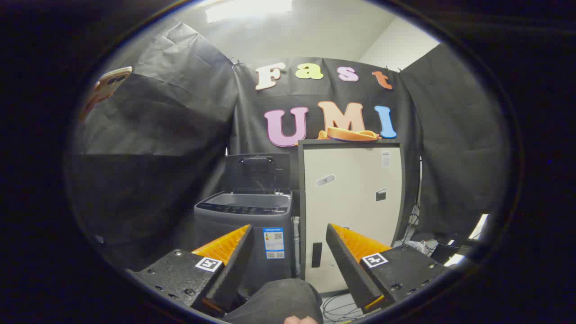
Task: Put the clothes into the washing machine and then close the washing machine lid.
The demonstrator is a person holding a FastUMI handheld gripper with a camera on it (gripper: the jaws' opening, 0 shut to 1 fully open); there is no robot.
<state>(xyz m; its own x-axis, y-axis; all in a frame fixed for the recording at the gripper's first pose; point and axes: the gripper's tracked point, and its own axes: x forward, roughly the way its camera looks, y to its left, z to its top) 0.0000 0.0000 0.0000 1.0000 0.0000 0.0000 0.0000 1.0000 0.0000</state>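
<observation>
The tool (288,238) stood released, its fingers (238,256) spread wide and grasping nothing, well back from the washing machine (245,234), whose lid (257,172) was propped upright behind the open tub. The clothes (347,134), an orange bundle, lay on top of the pale cabinet (351,202) just right of the washing machine and higher than its rim. From there, a shallow pinch on the loose fabric could likely let it slip and fall between cabinet and machine, and a trailing fold over the rim might stop the lid shutting.
</observation>
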